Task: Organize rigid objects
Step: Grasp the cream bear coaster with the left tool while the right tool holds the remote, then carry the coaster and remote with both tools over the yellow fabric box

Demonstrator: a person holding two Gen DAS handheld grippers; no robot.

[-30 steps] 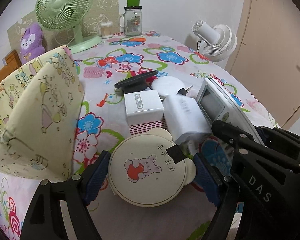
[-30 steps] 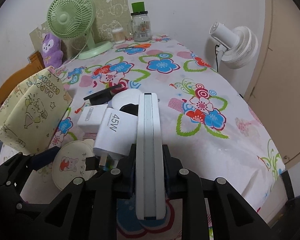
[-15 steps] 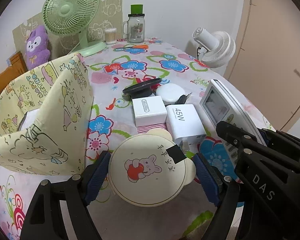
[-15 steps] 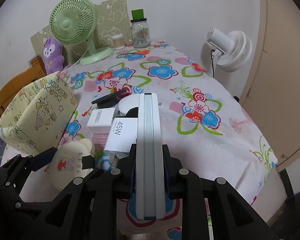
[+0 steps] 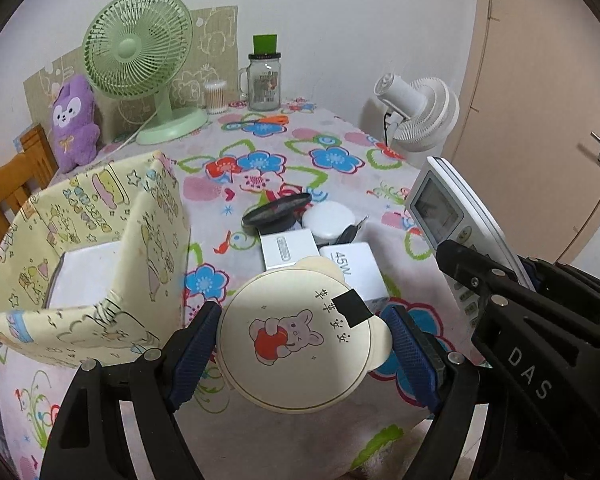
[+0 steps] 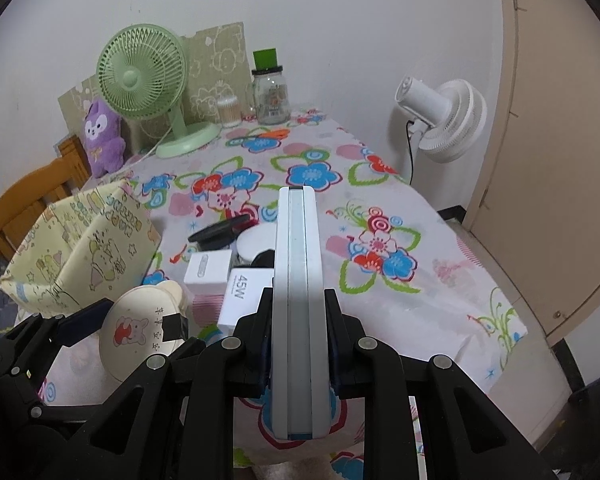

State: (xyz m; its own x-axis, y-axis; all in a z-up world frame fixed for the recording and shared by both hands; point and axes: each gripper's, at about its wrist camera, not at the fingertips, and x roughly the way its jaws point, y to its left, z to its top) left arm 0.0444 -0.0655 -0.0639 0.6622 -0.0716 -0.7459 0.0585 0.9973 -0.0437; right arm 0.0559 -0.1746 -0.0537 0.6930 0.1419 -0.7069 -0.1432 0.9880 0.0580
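The left gripper (image 5: pixel 304 340) has its blue-padded fingers (image 5: pixel 194 346) pressed against both sides of a round cream bear-eared mirror case printed with a small mouse and red heart (image 5: pixel 296 336), carrying it tilted above the near edge of the flower-patterned tablecloth (image 5: pixel 332 160), while the right gripper (image 6: pixel 298 332) is clamped tight on a long white air-conditioner remote with a grey screen (image 5: pixel 440 208), held edge-up so that from its own camera only the narrow side of the remote (image 6: pixel 298 280) shows. Taking the yellow cartoon-print fabric storage box (image 5: pixel 100 240) as the marker: it stands open-topped on the cloth with something flat and white (image 5: pixel 88 272) lying inside, and the mirror case hangs just to its right, close to its front corner but not touching. Further right of the box, on the table, sits a huddle of small things: a white square charger block (image 5: pixel 286 248), a second white charger marked 45W (image 5: pixel 356 268) touching it, a round white puck-shaped case (image 5: pixel 328 218) behind them and a black disc-shaped stand (image 5: pixel 276 210) propped at an angle. Well behind the box, along the wall, stand a pale green desk fan (image 5: pixel 140 64), a purple plush rabbit (image 5: pixel 74 124), a clear glass handled jar with a green lid (image 5: pixel 264 80) and a small tub of cotton swabs (image 5: pixel 215 98); a white floor fan (image 5: pixel 420 116) stands off the table's far right corner
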